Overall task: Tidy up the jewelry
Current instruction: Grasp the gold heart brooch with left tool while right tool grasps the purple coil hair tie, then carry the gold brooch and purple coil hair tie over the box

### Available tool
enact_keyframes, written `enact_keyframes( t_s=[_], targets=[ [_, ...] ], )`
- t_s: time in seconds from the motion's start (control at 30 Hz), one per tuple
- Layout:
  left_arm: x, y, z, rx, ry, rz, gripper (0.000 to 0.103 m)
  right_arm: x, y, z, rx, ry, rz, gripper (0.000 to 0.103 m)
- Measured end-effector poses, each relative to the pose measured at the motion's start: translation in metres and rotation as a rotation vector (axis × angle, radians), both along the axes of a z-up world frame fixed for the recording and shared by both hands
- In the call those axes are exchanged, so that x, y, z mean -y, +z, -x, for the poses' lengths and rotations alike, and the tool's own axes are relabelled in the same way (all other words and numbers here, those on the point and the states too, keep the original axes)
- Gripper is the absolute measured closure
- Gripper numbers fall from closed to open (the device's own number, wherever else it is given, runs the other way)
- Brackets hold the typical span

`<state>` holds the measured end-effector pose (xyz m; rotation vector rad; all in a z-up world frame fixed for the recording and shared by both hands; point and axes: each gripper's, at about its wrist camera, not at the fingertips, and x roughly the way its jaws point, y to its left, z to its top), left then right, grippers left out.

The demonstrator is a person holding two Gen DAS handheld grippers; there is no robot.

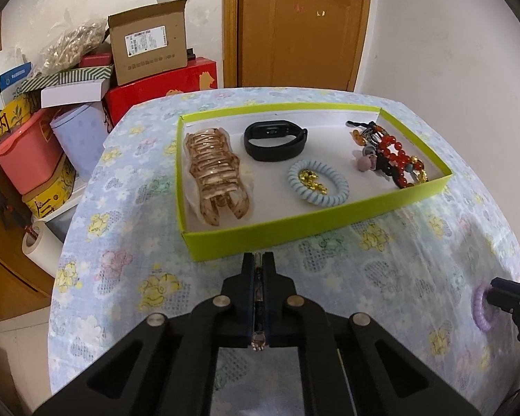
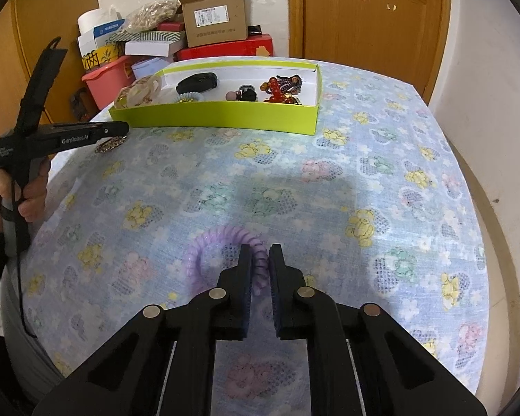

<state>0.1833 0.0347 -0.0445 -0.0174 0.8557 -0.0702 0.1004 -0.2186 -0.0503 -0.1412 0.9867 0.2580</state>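
Purple and springy, the coil tie (image 2: 225, 260) lies on the desk (image 2: 329, 190) well short of the tray (image 2: 218, 116), the right gripper (image 2: 260, 263) straddling its near-right arc with jaws not yet closed; it looks light and squashy, so a pinch across the coil should hold. Left gripper (image 1: 259, 267) hovers just before the tray wall, jaws clamped on a thin gold piece (image 1: 259, 341). Clip (image 1: 215, 173), band (image 1: 275, 140), blue tie (image 1: 318, 187) and beads (image 1: 391, 152) leave bare floor between them.
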Motion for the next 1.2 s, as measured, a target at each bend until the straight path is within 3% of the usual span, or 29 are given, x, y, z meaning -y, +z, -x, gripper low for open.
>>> enact_keyframes(
  t_s=[0.7,1.2],
  targets=[
    [0.02,0.048,0.057,0.093,-0.056,0.085,0.101,-0.003,0.034,0.015,0.067,0.027,-0.051,0.094],
    [0.029,0.072,0.048,0.116,-0.077,0.14,0.101,-0.012,0.052,-0.003,0.114,0.052,-0.059,0.094]
  ],
)
